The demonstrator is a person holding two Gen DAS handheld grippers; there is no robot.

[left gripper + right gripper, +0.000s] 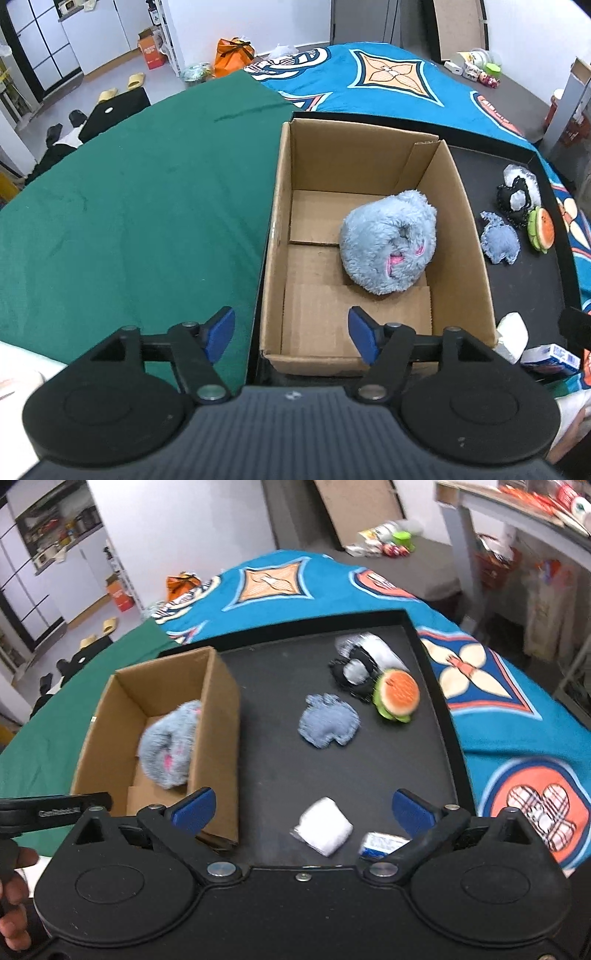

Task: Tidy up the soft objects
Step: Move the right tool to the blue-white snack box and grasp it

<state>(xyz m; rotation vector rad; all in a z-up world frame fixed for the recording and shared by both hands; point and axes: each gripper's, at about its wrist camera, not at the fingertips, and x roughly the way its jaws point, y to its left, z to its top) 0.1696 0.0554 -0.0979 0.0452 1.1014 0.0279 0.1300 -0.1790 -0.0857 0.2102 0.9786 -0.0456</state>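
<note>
One fluffy blue-grey plush ball (389, 242) in the brown corrugated cardboard box (280, 206), frayed denim pouch (328, 720) on the black tray (280, 760), left gripper (291, 334) and right gripper (303, 806) both spread wide, holding nothing.

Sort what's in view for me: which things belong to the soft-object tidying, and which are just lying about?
Part of the job:
cardboard box
fluffy blue plush, already in the box
denim pouch
burger plush
black-and-white plush
white soft bundle
black tray holding them

Just lying about:
blue-and-white carton, looks rigid
green cloth
patterned blue blanket
</note>
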